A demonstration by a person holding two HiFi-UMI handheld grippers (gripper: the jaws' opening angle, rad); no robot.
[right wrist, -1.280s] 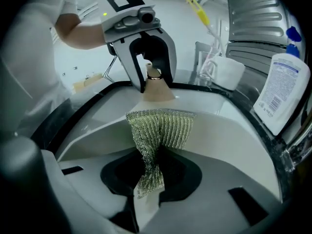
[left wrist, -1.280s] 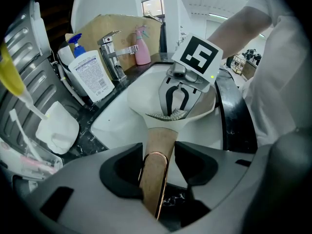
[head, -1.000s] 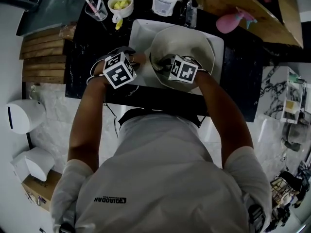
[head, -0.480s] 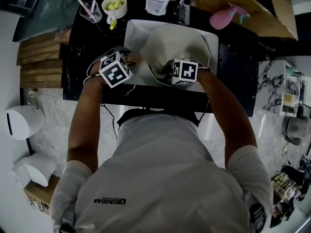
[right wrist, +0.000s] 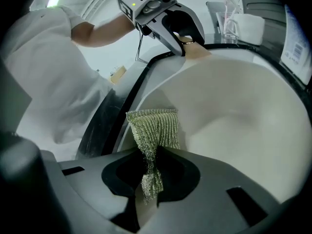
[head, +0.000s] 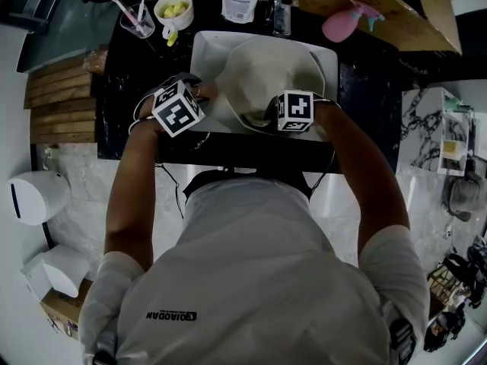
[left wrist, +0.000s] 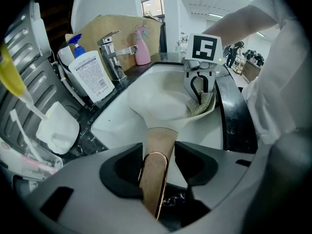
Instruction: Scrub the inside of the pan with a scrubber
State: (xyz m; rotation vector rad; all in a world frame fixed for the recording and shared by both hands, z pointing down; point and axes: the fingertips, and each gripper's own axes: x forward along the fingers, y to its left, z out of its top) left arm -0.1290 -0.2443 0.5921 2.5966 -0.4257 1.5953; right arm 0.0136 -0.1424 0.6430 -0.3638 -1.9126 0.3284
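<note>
- Pan (head: 266,71) sits in the white sink (head: 204,52). Its pale inside holds only the scrubber (right wrist: 153,126), which is pressed to the inner wall near the rim.
- Left gripper (left wrist: 157,152): we see its fingers clamped on the pan's brown handle (left wrist: 157,179).
- Right gripper (right wrist: 151,162): fingers pinched together on the green mesh scrubber, which fans out above them.
- On the black bench (head: 129,90) behind the sink, a clear cup (head: 138,21) holds toothbrushes (head: 122,4).
- Just beside it, a mug (head: 173,10) holds yellow pieces (head: 175,8).
- A white pump bottle (left wrist: 90,74) carries a printed label, too small for us to read.
- A pink spray bottle (head: 342,23) lies at the far right, no writing legible.
</note>
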